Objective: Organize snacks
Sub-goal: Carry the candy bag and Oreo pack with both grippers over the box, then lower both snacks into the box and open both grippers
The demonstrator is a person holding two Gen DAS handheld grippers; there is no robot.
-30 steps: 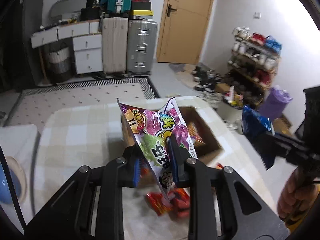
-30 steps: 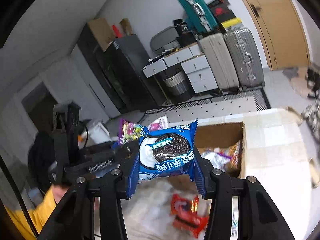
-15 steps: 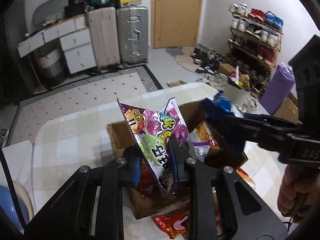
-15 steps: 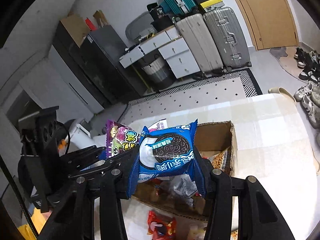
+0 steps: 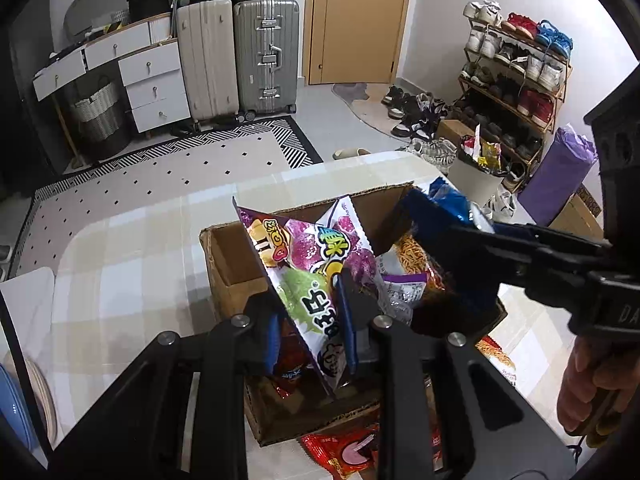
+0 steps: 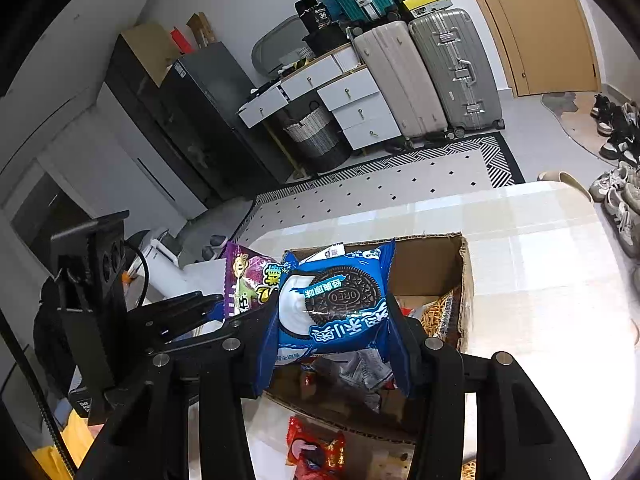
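Note:
My left gripper point(image 5: 310, 320) is shut on a purple grape candy bag point(image 5: 312, 272) and holds it above the open cardboard box point(image 5: 228, 264). My right gripper point(image 6: 334, 344) is shut on a blue Oreo pack point(image 6: 336, 304) and holds it over the same box point(image 6: 464, 280). The box holds several snack packs, among them an orange one point(image 6: 438, 312). The right gripper shows in the left wrist view point(image 5: 452, 240) over the box's right side. The left gripper with the purple bag point(image 6: 244, 280) shows at the left of the right wrist view.
A red snack pack point(image 6: 316, 452) lies on the checked table point(image 6: 540, 248) in front of the box; it also shows in the left wrist view point(image 5: 344, 448). Suitcases point(image 5: 266, 56), drawers and a shoe rack point(image 5: 516, 68) stand beyond the table.
Both grippers have moved forward with their packs and now hang over the box. The right gripper has come in close beside the left one.

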